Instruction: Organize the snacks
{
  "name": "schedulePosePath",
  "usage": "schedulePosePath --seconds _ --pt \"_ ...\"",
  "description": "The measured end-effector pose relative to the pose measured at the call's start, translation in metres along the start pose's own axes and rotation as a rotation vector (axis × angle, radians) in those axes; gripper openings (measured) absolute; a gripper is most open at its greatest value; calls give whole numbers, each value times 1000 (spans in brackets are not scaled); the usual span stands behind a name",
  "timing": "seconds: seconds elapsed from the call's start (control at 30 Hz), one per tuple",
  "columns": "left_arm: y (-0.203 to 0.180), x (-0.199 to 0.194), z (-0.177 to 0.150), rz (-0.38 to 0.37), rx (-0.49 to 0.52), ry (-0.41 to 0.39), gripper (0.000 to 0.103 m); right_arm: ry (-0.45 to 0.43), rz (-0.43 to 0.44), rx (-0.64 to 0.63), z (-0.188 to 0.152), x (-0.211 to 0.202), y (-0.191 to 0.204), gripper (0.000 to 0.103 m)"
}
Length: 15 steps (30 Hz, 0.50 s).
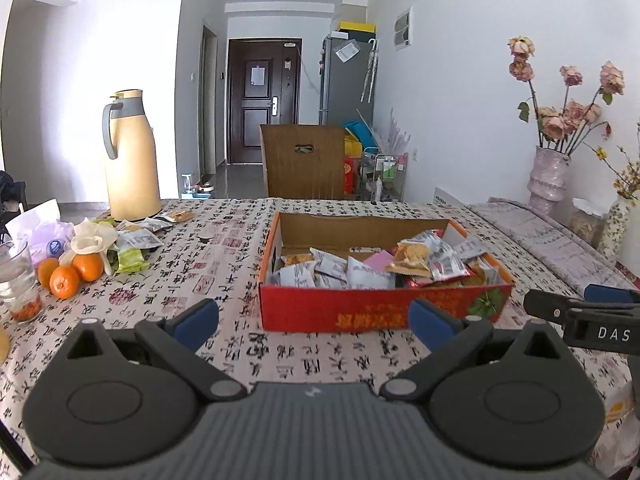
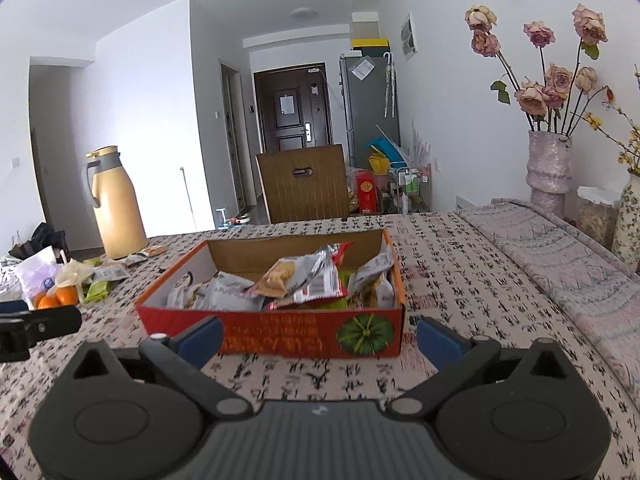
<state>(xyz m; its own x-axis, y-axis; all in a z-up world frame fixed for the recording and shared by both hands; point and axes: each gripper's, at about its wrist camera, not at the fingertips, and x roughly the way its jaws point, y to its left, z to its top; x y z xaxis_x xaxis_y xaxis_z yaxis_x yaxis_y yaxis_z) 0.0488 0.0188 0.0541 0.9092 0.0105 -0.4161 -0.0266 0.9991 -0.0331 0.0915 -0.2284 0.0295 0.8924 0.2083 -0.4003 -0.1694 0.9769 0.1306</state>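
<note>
A red cardboard box (image 1: 372, 308) holds several snack packets (image 1: 424, 258) on the patterned tablecloth; it also shows in the right wrist view (image 2: 280, 330). More loose snack packets (image 1: 138, 240) lie at the left by the thermos. My left gripper (image 1: 314, 320) is open and empty, just in front of the box. My right gripper (image 2: 320, 338) is open and empty, in front of the box's near wall. The right gripper's finger shows at the right of the left wrist view (image 1: 580, 312).
A tan thermos (image 1: 132, 160) stands at the back left. Oranges (image 1: 68, 276), a glass (image 1: 18, 280) and a purple bag (image 1: 44, 236) sit at the left. Vases of dried roses (image 2: 548, 168) stand at the right. A wooden chair (image 1: 302, 166) is behind the table.
</note>
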Motion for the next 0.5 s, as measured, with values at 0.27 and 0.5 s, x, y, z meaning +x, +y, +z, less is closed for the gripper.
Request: schedulePosePath --seconds 0.27,0.5 --pt "0 -19 -25 -19 -4 15 103 14 8 -8 -24 -26 1 103" --pt "-1 -23 -44 -29 5 49 103 51 21 -22 -45 -33 4 103"
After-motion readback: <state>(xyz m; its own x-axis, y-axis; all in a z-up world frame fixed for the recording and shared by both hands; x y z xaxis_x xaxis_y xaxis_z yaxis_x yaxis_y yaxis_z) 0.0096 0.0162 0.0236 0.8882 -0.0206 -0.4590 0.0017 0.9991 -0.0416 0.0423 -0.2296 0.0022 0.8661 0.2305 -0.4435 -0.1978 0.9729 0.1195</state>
